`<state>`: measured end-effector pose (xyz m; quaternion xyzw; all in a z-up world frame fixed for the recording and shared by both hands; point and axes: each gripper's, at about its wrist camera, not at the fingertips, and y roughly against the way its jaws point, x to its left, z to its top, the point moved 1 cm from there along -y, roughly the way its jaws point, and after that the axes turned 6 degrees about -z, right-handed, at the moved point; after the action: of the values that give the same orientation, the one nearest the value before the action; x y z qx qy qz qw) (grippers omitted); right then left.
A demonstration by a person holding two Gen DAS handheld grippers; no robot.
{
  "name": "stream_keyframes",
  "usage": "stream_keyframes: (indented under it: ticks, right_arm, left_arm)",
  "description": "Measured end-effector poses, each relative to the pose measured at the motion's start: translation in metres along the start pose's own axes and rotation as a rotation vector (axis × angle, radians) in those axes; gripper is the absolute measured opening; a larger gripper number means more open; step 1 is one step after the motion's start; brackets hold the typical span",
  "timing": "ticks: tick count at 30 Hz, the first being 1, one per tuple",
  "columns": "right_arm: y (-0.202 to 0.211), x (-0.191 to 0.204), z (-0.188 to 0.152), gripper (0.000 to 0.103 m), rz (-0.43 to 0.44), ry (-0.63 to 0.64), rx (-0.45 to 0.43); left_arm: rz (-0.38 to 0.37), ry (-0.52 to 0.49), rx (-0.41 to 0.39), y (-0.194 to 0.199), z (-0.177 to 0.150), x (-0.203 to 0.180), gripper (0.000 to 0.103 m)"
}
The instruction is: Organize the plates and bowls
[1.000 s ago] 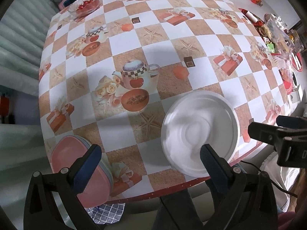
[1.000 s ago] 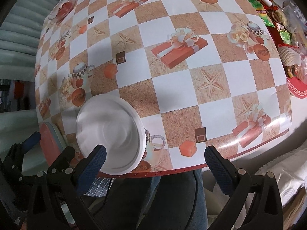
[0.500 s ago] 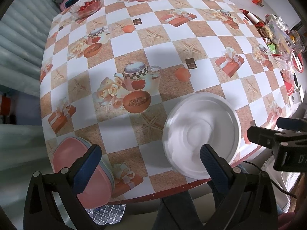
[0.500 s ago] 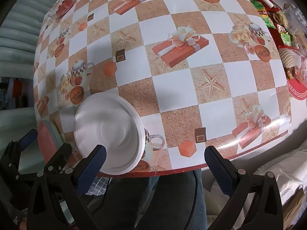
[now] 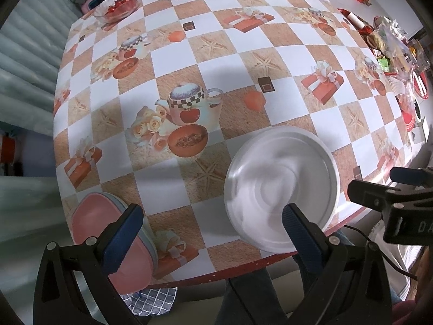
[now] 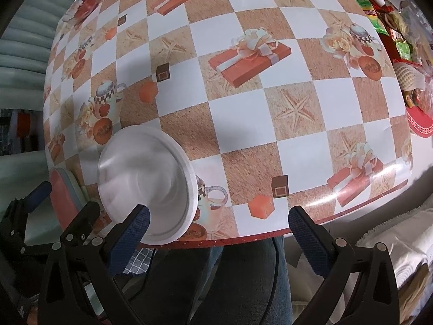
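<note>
A white round plate (image 5: 281, 187) lies flat near the table's front edge, also seen in the right wrist view (image 6: 146, 181). At the front-left corner a pink plate (image 5: 108, 233) rests on a pale grey-blue one and overhangs the edge; it also shows in the right wrist view (image 6: 62, 192). My left gripper (image 5: 211, 223) is open and hovers over the front edge, its right finger over the white plate's near rim and its left finger over the pink plate. My right gripper (image 6: 217, 224) is open and holds nothing, its left finger over the white plate's near rim.
The checked tablecloth (image 5: 230, 62) covers the table. A glass bowl (image 5: 119, 2) with red contents stands at the far left. Snack packets and a red tray (image 6: 419, 124) crowd the right side. A person's legs are below the front edge.
Both views drift only slightly. The plates have not moved and both grippers stay open.
</note>
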<state>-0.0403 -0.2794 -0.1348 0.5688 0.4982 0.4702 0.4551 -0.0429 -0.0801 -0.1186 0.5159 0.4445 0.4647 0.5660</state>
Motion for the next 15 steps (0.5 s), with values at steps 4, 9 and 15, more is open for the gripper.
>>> stream_keyframes:
  ticks: [4,9,15]
  right_arm:
    - [-0.005,-0.002,-0.002,0.103,0.001,-0.003,0.015]
    - [-0.015,-0.003,0.000,0.103,-0.006,-0.001,0.040]
    - [-0.030,0.002,0.006,0.103,-0.020,0.015,0.064]
  left_arm:
    - [0.001,-0.001,0.014,-0.004,-0.001,-0.002,0.103]
    - [-0.004,0.013,0.039,-0.014,-0.002,-0.003,0.102]
    - [-0.020,0.026,0.066,-0.030,-0.001,-0.001,0.102]
